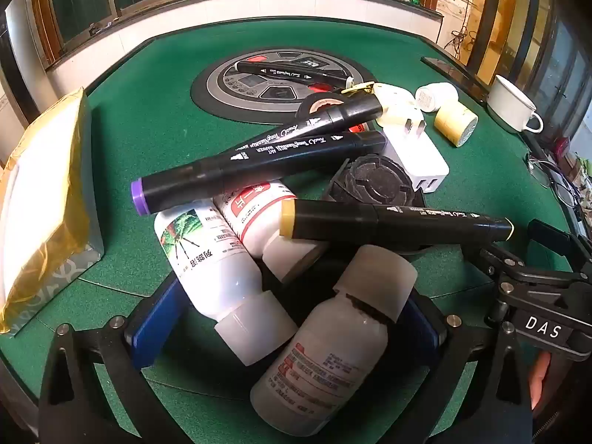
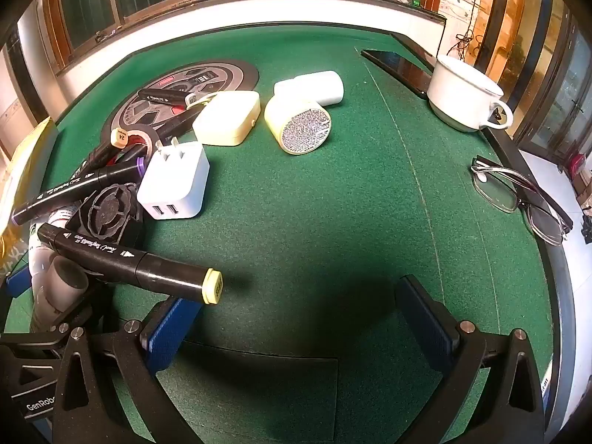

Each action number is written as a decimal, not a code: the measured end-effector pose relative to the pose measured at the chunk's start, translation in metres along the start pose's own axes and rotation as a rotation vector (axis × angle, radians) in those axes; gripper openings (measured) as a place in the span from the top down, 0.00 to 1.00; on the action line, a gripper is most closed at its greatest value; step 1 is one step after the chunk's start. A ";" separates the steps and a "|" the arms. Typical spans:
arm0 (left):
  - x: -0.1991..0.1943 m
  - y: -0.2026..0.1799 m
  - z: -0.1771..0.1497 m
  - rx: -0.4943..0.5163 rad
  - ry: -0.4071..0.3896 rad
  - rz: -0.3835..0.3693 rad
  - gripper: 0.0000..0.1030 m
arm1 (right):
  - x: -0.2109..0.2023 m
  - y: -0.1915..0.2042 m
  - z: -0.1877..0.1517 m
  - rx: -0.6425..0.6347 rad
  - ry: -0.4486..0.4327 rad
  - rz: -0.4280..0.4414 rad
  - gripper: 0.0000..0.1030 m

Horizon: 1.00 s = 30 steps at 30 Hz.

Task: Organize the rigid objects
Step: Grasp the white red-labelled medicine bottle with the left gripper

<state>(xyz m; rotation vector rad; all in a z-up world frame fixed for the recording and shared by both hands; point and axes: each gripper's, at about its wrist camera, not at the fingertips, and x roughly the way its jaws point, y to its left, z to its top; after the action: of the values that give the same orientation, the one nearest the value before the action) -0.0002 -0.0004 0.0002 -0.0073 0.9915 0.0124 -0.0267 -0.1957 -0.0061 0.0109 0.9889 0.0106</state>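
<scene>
A pile of objects lies on the green felt table (image 1: 148,140). My left gripper (image 1: 288,322) is open around two white bottles: a frosted one (image 1: 329,355) and one with a green label (image 1: 207,251). A third white bottle with a red label (image 1: 259,214) lies behind them. Black markers lie on top: a purple-capped one (image 1: 236,170) and a yellow-capped one (image 1: 392,222), which also shows in the right wrist view (image 2: 133,262). My right gripper (image 2: 299,318) is open and empty over bare felt, its left finger (image 2: 170,325) just below the yellow marker's cap.
A white USB charger (image 2: 174,177), a black fan-like part (image 2: 107,211), a cream case (image 2: 227,116) and two small round containers (image 2: 299,125) lie mid-table. A white cup (image 2: 466,92), glasses (image 2: 518,199) and a phone (image 2: 399,66) sit right. A tissue box (image 1: 40,199) stands left.
</scene>
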 end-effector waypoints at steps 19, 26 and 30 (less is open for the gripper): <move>-0.053 0.023 -0.037 0.009 -0.077 -0.081 0.05 | 0.000 0.004 0.000 -0.081 0.000 0.055 0.01; -0.080 0.056 -0.061 -0.039 -0.154 -0.180 0.05 | -0.011 0.007 -0.011 -0.207 0.066 0.175 0.02; -0.079 0.056 -0.068 0.000 -0.168 -0.256 0.22 | -0.025 0.009 -0.019 -0.271 0.036 0.233 0.02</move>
<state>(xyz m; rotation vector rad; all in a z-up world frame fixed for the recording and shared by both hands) -0.1010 0.0542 0.0292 -0.1313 0.8173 -0.2182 -0.0565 -0.1866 0.0042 -0.1229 1.0109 0.3590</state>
